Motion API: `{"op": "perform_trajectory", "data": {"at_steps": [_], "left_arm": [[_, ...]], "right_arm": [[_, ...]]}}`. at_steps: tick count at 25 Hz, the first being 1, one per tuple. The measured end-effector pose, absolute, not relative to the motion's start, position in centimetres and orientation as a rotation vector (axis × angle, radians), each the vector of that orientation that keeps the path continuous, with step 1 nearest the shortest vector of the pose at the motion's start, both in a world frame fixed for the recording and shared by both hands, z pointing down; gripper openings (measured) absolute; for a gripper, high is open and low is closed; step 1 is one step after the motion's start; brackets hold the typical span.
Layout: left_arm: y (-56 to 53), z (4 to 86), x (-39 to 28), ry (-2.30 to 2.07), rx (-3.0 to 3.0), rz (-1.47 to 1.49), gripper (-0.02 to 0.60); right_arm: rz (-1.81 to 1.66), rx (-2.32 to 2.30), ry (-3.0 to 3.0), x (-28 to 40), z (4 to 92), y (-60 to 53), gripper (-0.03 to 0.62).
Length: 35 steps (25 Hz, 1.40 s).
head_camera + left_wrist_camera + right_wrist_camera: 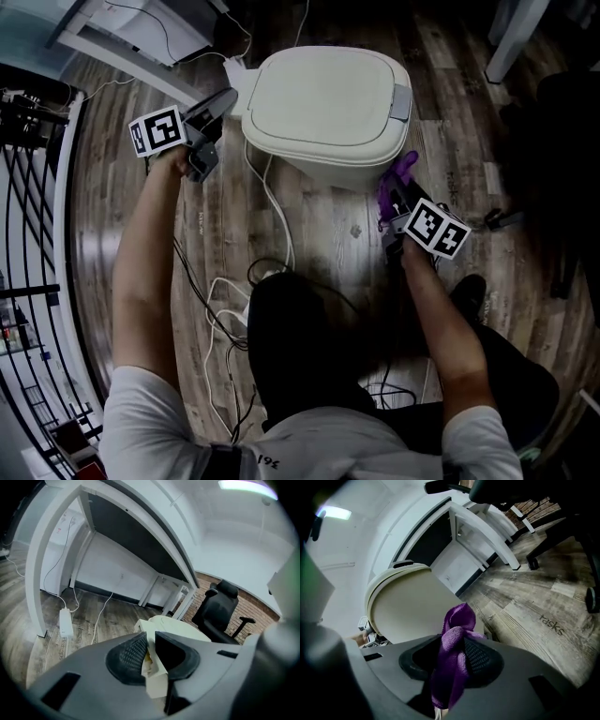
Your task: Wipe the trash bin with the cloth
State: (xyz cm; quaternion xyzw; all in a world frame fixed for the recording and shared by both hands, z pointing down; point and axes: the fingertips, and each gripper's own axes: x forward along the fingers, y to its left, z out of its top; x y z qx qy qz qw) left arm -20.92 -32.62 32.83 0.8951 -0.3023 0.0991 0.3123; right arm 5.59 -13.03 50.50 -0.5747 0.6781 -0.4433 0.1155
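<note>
Looking down past dark-clad knees and two bare forearms, the head view showed a gripper in each hand over a wooden floor [328,234] strewn with white and black cables [270,202]. Nearest on the right side, the right gripper [450,660] was clamped on the purple cloth [458,620]: its two dark ribbed pads pressed the bunched fabric from both sides, a rounded fold standing up past the fingertips and a tail hanging below them. That fold pointed at the cream trash bin [323,103], meeting its front right corner low on the wall, under the grey latch of the closed lid; whether fabric actually touched plastic I could not tell. Across the bin, further from the person, the left gripper [149,644] sat by the rear left corner, just beside the lid's edge. Its jaws stood a little apart, holding nothing, and the bin's pale corner showed through the narrow gap between them. The bin itself stood upright on the floor between the two tools, lid down. Beyond it, the left gripper view took in a white power strip [65,623] lying on the boards, the legs of a white desk frame [56,550], and, furthest back, a black office chair [220,611] before a brick wall.
</note>
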Motion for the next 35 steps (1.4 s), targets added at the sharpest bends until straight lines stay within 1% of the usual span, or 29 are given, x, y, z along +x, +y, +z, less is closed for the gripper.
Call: {"op": "perform_trajectory", "data": {"at_steps": [8, 18, 23, 28, 31, 35], "left_arm": [[-25.0, 33.4, -22.6, -0.788, 2.343, 0.306, 0.054], [-13.9, 32.6, -20.1, -0.562, 2.48, 0.272, 0.046], [-9.3, 32.5, -15.9, -0.45, 2.505, 0.258, 0.037], [-4.7, 31.4, -9.2, -0.192, 2.534, 0.193, 0.037], [-2.9, 30.2, -5.9, -0.056, 2.572, 0.166, 0.011], [-1.5, 31.3, -4.1, 0.024, 2.579, 0.265, 0.008]], "right_arm": [[-1.252, -1.787, 1.85, 9.5, 50.7, -14.4, 0.13], [-1.231, -1.813, 1.805, 12.2, 50.9, -19.1, 0.126], [-1.232, -1.818, 1.827, 13.1, 50.3, -21.3, 0.126], [-1.235, -1.733, 1.835, 13.7, 48.8, -21.8, 0.126], [-1.238, -1.67, 1.839, 13.8, 48.2, -21.7, 0.126], [-1.255, -1.622, 1.831, 13.8, 48.2, -21.0, 0.127]]}}
